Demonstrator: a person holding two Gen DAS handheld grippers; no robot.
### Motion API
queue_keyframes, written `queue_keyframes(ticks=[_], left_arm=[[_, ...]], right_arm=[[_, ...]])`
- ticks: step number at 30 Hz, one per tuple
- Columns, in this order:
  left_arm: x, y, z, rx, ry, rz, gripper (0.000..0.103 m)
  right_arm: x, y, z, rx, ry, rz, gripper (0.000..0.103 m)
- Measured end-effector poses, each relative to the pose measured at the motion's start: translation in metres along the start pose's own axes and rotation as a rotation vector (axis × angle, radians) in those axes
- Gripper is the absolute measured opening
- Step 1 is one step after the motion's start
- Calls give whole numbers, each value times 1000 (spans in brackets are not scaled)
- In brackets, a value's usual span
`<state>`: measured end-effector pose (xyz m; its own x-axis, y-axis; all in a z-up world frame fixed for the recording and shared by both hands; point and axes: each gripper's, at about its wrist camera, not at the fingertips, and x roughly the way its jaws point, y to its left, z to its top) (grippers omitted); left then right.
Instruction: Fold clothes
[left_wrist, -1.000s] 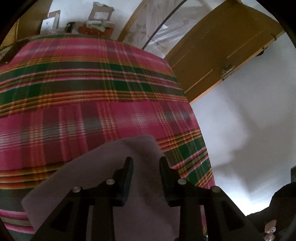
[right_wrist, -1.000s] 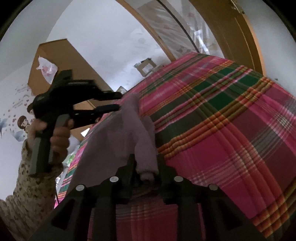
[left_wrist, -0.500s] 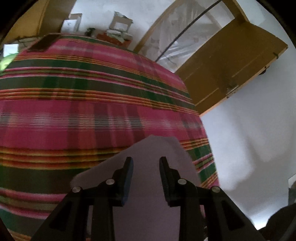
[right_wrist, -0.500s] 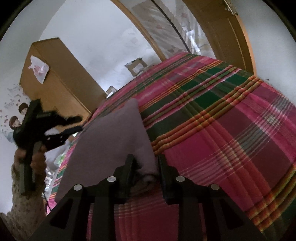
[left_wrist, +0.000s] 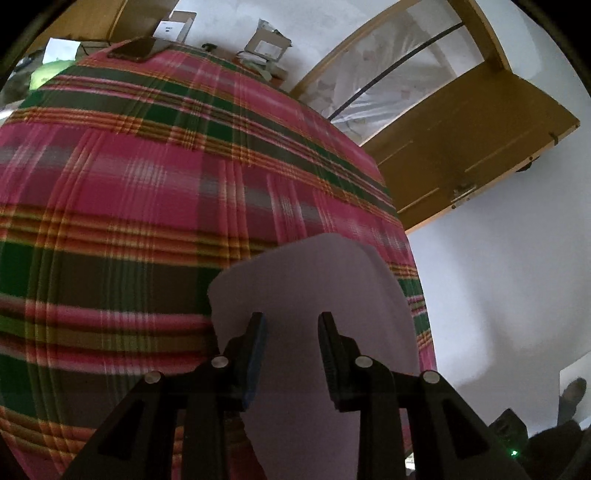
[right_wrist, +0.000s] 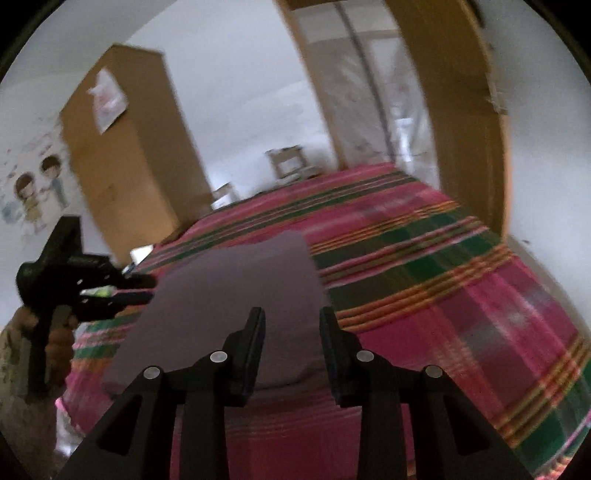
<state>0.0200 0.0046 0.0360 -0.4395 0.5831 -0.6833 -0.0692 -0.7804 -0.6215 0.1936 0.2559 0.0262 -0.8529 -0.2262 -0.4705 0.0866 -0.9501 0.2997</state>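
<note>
Mauve garment (right_wrist: 236, 295) lies folded flat on the plaid bedspread (right_wrist: 443, 295), near its front edge. Soft and limp, it is probably best pinched at a folded edge. Left gripper (left_wrist: 291, 332) and right gripper (right_wrist: 291, 328) both stand parted, empty, over it.

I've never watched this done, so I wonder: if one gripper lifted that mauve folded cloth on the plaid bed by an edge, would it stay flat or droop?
The mauve cloth would probably droop: it lies soft and rounded at its folded edge. It looks light, a thin layered pad on the plaid bedspread. Its layers might slide apart, since nothing visibly holds them.
</note>
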Motion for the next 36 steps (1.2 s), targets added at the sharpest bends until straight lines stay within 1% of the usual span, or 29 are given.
queue_keyframes(ticks=[4, 8, 11, 15, 19, 22, 26, 28, 31, 36], left_arm=[[-3, 0, -12, 27, 4, 7, 30], [-8, 6, -22, 28, 5, 12, 30], [-10, 11, -28, 17, 11, 11, 31], [-11, 16, -34, -5, 12, -5, 33], [-13, 20, -40, -8, 25, -17, 34], [-14, 23, -42, -13, 34, -28, 34], [-15, 27, -46, -35, 34, -44, 35], [-14, 30, -48, -44, 39, -51, 35], [-15, 34, -49, -55, 42, -59, 35], [-16, 37, -50, -56, 48, -74, 35]], right_arm=[[13, 16, -8, -63, 53, 24, 32], [24, 26, -19, -120, 101, 23, 32], [21, 28, -28, -168, 111, 6, 32], [17, 29, -26, -170, 111, -3, 33], [18, 50, -19, -212, 94, 70, 33], [25, 72, -20, -267, 109, 116, 33], [37, 94, -22, -308, 127, 175, 33], [41, 104, -26, -332, 136, 178, 34], [43, 109, -35, -350, 132, 156, 34], [38, 104, -43, -366, 158, 145, 35]])
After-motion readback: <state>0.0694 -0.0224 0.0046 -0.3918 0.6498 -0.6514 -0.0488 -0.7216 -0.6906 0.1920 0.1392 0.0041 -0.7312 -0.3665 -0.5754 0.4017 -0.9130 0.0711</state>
